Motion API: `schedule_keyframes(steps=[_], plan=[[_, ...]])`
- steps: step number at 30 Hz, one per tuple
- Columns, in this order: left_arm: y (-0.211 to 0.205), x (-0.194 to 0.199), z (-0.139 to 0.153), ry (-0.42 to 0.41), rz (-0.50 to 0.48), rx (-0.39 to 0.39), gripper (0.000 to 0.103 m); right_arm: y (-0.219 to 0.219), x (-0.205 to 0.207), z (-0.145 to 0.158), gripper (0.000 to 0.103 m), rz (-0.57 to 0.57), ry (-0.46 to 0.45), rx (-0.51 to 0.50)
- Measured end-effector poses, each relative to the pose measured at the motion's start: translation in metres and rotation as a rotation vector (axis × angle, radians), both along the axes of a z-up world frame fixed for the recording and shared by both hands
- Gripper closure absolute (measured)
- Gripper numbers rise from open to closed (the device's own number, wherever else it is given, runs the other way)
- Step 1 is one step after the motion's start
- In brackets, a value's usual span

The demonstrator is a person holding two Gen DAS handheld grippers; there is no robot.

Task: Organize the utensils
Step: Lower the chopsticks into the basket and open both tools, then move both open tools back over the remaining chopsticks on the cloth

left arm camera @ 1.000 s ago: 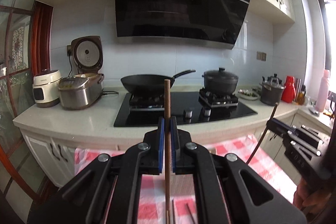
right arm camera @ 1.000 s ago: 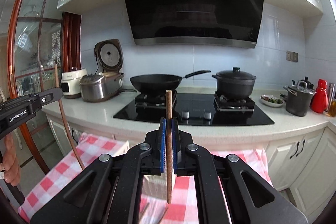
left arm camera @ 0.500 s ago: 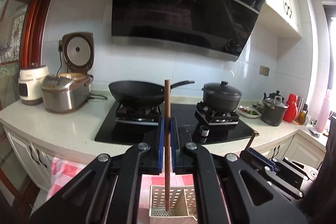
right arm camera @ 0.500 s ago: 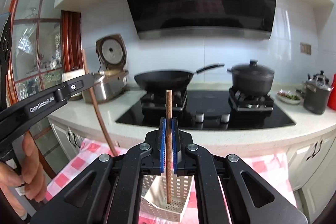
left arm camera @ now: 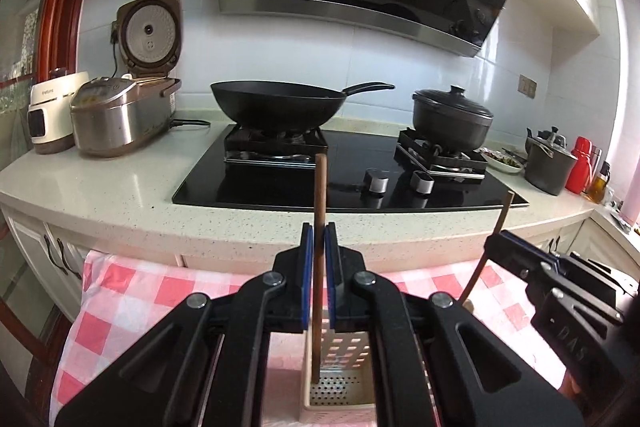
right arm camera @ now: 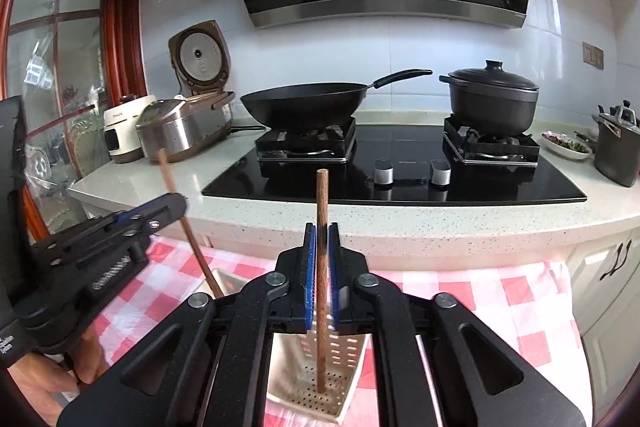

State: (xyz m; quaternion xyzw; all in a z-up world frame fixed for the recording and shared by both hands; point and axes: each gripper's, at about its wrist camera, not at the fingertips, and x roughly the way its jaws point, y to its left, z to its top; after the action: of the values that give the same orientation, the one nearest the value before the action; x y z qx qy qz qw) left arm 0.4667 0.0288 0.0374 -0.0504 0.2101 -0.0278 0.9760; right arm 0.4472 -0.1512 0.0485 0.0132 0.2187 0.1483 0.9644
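My left gripper (left arm camera: 319,231) holds a brown chopstick (left arm camera: 320,187) upright between its blue pads, and its jaws are starting to open. The stick's lower end hangs inside the white perforated basket (left arm camera: 348,351). In the right wrist view my right gripper (right arm camera: 322,227) has its jaws opening around a second chopstick (right arm camera: 322,195), with slim gaps at the pads. That stick's tip rests on the basket (right arm camera: 352,347) floor. Each gripper also shows in the other's view, the right gripper (left arm camera: 504,241) and the left gripper (right arm camera: 174,205).
The basket stands on a red-and-white checked cloth (left arm camera: 140,307). Behind it runs a pale counter (right arm camera: 440,223) with a black hob, a wok (right arm camera: 308,103), a lidded pot (right arm camera: 492,99) and rice cookers (left arm camera: 120,115). A hand (right arm camera: 48,383) grips the left tool.
Both grippers came down and forward over the basket, and the two chopsticks' lower ends went into it. The right pads have parted slightly from their stick.
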Motion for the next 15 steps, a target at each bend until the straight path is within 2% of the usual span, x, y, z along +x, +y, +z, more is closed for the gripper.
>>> schedule_keyframes(steps=[2,3,4,5,6,8,10,11,12,13,15], plan=[[0.007,-0.003,0.002,-0.004,0.013,-0.014,0.087,-0.003,0.002,0.001,0.090,-0.013,-0.001,-0.002],[0.010,-0.005,0.003,-0.007,0.020,-0.020,0.080,-0.005,0.002,0.002,0.088,-0.016,0.000,-0.002],[0.013,-0.009,0.006,-0.011,0.027,-0.025,0.070,-0.008,0.000,0.004,0.080,-0.021,-0.001,-0.001],[0.017,-0.013,0.008,-0.017,0.035,-0.028,0.064,-0.010,-0.002,0.006,0.071,-0.027,-0.006,0.004],[0.020,-0.017,0.012,-0.026,0.045,-0.033,0.057,-0.015,-0.006,0.009,0.053,-0.032,-0.014,0.021],[0.026,-0.031,0.020,-0.047,0.064,-0.044,0.045,-0.024,-0.018,0.016,0.050,-0.036,-0.035,0.047],[0.033,-0.052,0.030,-0.090,0.080,-0.065,0.023,-0.031,-0.037,0.023,0.050,-0.056,-0.065,0.034],[0.037,-0.066,0.035,-0.123,0.094,-0.071,0.017,-0.034,-0.048,0.027,0.050,-0.068,-0.083,0.025],[0.039,-0.080,0.038,-0.156,0.112,-0.072,0.004,-0.037,-0.061,0.029,0.045,-0.079,-0.103,0.014],[0.041,-0.096,0.042,-0.186,0.131,-0.074,0.005,-0.040,-0.077,0.031,0.033,-0.091,-0.129,0.005],[0.044,-0.120,0.046,-0.199,0.137,-0.086,0.005,-0.047,-0.103,0.033,0.021,-0.098,-0.165,0.007]])
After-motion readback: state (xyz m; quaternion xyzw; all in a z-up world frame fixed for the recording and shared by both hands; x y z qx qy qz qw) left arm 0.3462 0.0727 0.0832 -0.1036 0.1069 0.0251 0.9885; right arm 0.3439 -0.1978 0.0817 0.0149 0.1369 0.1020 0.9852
